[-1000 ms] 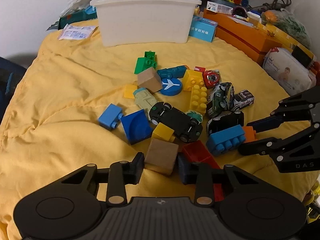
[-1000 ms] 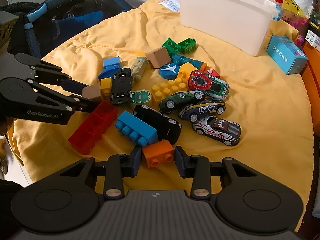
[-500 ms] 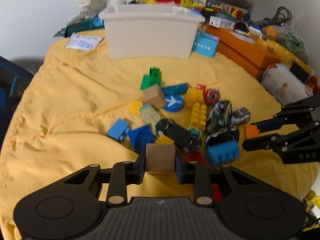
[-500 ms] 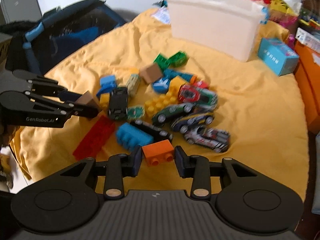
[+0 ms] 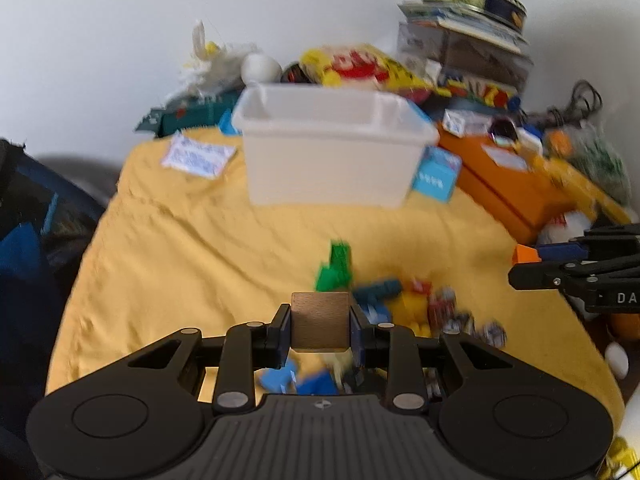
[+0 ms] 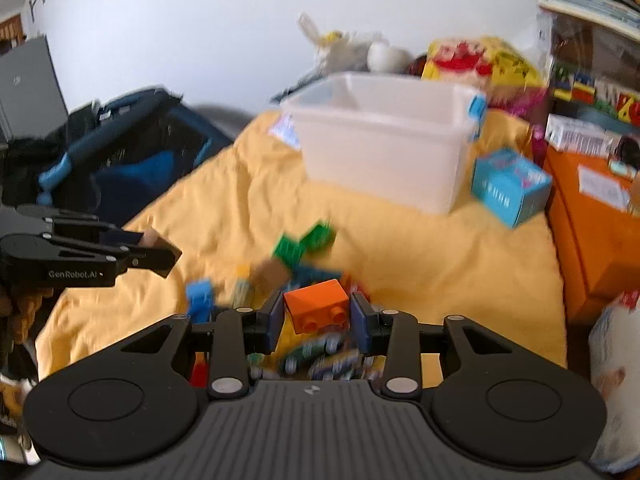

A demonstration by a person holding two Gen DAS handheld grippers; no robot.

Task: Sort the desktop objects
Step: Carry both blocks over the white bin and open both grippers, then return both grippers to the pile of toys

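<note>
My left gripper (image 5: 319, 326) is shut on a brown wooden cube (image 5: 319, 322), lifted above the yellow cloth (image 5: 180, 248). My right gripper (image 6: 318, 316) is shut on an orange brick (image 6: 316, 306), also raised. Below them lies a blurred pile of bricks and toy cars: green bricks (image 5: 335, 268), blue pieces (image 5: 296, 380), a second brown cube (image 6: 274, 272). A white plastic bin (image 5: 328, 152) stands at the far side of the cloth. The left wrist view shows the right gripper (image 5: 532, 262) with the orange brick at right; the right wrist view shows the left gripper (image 6: 160, 250) at left.
A light blue box (image 6: 510, 186) sits right of the bin. Orange boxes (image 5: 508, 184) and stacked clutter line the right side. A dark blue bag (image 6: 120, 148) lies off the cloth's left edge. A paper packet (image 5: 196, 156) rests left of the bin.
Both grippers rose off the pile, carrying the wooden cube and the orange brick; the left jaws closed onto the cube. The views tilted up toward the white bin.
</note>
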